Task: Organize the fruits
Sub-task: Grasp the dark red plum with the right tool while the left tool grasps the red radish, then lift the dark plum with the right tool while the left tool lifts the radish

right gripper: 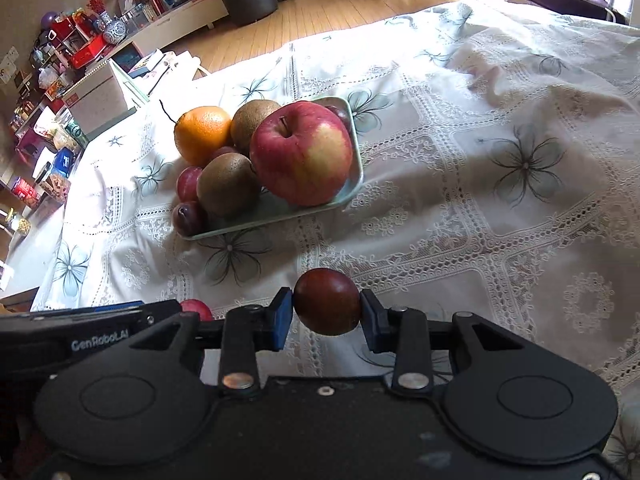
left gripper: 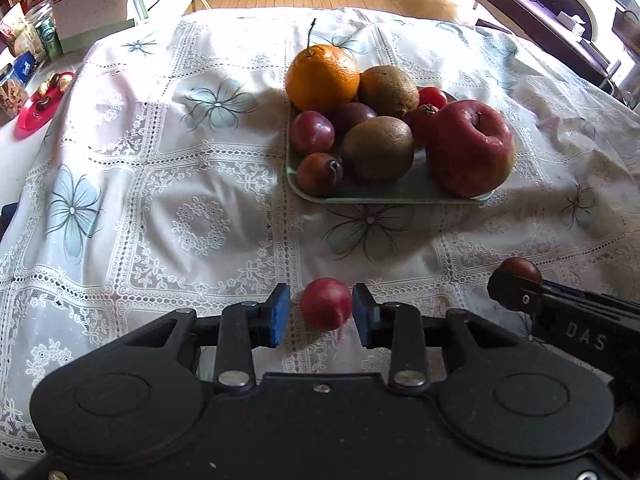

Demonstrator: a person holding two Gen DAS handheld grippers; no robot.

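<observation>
left gripper (left gripper: 321,309): red plum (left gripper: 326,309) bracketed between its pads, contact not confirmable | right gripper (right gripper: 327,307): clamped on dark plum (right gripper: 327,306) | tray (left gripper: 394,196): lies straight ahead of both across the table, left gripper judged nearer.

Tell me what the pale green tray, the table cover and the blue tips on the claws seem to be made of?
Tray: probably plastic or melamine, judging by its thin, smooth rim with a soft sheen; glazed ceramic is possible.
Table cover: a white lace-pattern cloth with printed flowers; it wrinkles like fabric, though it could be embossed vinyl.
Blue pads: matte, likely rubber or foam.
</observation>
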